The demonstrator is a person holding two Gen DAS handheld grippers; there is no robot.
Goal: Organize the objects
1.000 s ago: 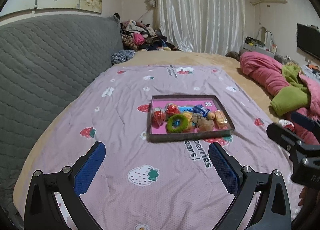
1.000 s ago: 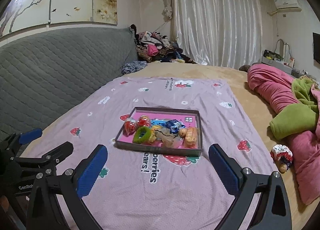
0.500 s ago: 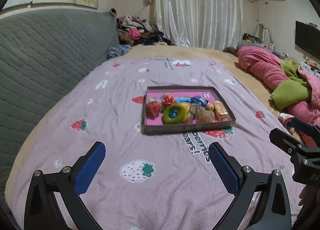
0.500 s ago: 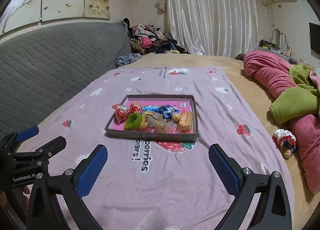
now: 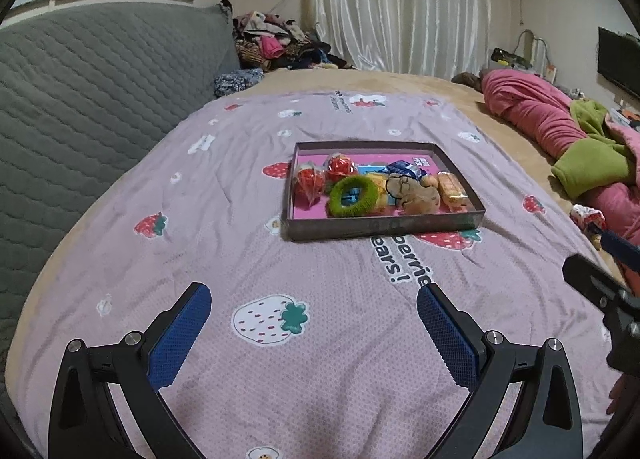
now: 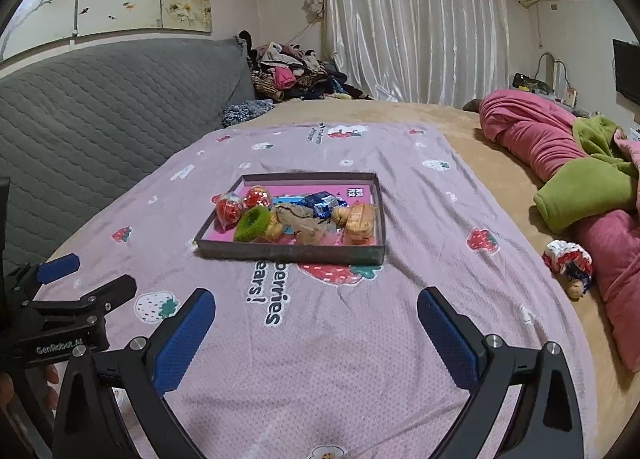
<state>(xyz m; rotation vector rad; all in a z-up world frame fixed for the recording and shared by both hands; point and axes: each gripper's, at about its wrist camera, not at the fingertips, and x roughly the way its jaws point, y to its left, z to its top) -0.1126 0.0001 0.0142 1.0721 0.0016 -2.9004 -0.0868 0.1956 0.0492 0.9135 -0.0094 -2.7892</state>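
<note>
A shallow dark tray [image 5: 384, 225] with a pink floor sits on the purple strawberry blanket [image 5: 248, 243]. It holds a green fuzzy ring [image 5: 353, 196], two red wrapped snacks [image 5: 310, 182], a blue packet [image 5: 402, 169], a brown plush toy [image 5: 414, 195] and an orange packaged bun [image 5: 452, 190]. My left gripper [image 5: 314, 301] is open and empty, well short of the tray. In the right wrist view the tray [image 6: 292, 251] lies ahead, and my right gripper [image 6: 316, 305] is also open and empty.
A grey quilted headboard [image 5: 80, 107] runs along the left. Pink and green bedding [image 6: 580, 187] is piled on the right, with a small fabric item [image 6: 568, 263] beside it. Clothes [image 6: 292, 75] are heaped at the far end, by white curtains.
Both grippers have moved closer to the tray and dipped lower over the blanket; the tray looks larger in both views. Both stayed open.
</note>
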